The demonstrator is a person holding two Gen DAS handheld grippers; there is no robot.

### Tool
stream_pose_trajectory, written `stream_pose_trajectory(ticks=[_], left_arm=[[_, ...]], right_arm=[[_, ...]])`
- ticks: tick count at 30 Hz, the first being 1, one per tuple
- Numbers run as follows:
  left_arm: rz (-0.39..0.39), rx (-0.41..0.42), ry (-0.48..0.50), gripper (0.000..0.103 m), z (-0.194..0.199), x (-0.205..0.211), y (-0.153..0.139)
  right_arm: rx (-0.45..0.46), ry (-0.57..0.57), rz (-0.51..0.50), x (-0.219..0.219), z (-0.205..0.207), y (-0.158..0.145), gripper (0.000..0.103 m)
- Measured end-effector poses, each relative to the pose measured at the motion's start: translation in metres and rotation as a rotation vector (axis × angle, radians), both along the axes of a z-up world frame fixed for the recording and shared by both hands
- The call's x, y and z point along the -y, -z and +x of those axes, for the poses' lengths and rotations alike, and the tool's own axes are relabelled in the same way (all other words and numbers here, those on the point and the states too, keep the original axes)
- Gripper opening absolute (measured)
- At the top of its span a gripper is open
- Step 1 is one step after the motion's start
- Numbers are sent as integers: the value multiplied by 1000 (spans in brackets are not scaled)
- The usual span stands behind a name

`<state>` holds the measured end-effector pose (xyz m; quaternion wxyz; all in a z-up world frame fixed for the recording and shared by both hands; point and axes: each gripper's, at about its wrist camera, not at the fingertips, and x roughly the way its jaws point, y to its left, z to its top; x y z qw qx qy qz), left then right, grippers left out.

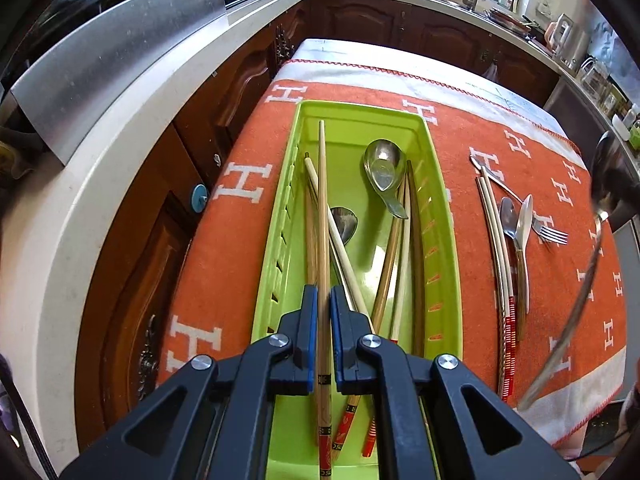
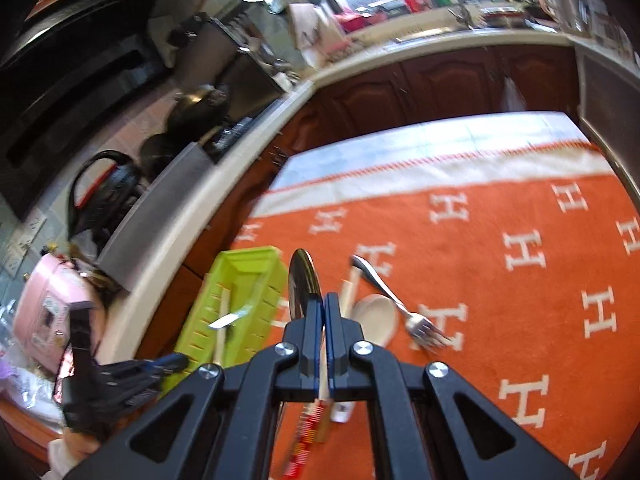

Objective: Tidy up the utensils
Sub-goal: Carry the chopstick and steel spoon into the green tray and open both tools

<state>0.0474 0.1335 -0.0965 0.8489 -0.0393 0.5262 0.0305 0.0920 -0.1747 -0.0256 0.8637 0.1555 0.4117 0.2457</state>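
My left gripper [image 1: 324, 296] is over the green tray [image 1: 362, 114], and a long wooden chopstick [image 1: 322, 200] lies between its narrowly parted fingers; I cannot tell whether they touch it. The tray holds several chopsticks and two metal spoons [image 1: 382, 166]. My right gripper [image 2: 323, 300] is shut on a metal spoon [image 2: 301, 280], held edge-on above the orange cloth. In the left wrist view this spoon [image 1: 576, 312] hangs at the far right. On the cloth lie a fork [image 2: 420, 326], a white spoon [image 2: 374, 318] and red-handled chopsticks [image 1: 502, 272].
The orange cloth with white H letters [image 1: 240, 184] covers a small table. A white counter [image 1: 132, 128] with brown cabinets curves round the left and back. The tray also shows in the right wrist view [image 2: 240, 264], with the left gripper [image 2: 168, 362] before it.
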Motion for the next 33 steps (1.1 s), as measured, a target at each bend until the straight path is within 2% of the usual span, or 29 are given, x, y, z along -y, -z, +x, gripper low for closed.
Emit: stream_pose_trajectory(ticks=[4,8,9,14,20,22,24,28,33], left_arm=[[-11,20,0,10,-1,-3,-4],[0,61,-5,16,-6,-5,-17],[1,70,-9,19,-7,-7,-19],[15,100,-31,20,-8,-13,-28],[21,112,-58,22,-8,-22,-29],[21,111,-67,28,-7,-25,-28],[25,113,-79,41,-7,-29,-27],[35,123,-105,53,-7,-35,-28],[41,131,-143,70,-7,-42,-29]], right_arm=[[23,-51,13,-23,-2,-17,2],[20,-92,15,-49,1,-22,2],[12,-99,15,-55,2,-21,2],[-21,-139,1,-83,8,-12,2],[-48,-171,-93,-114,16,10,2],[-61,-173,-130,-121,18,20,2],[-77,-175,-149,-126,21,28,2],[-104,-173,-208,-137,24,41,7],[-109,-171,-218,-138,22,44,9]])
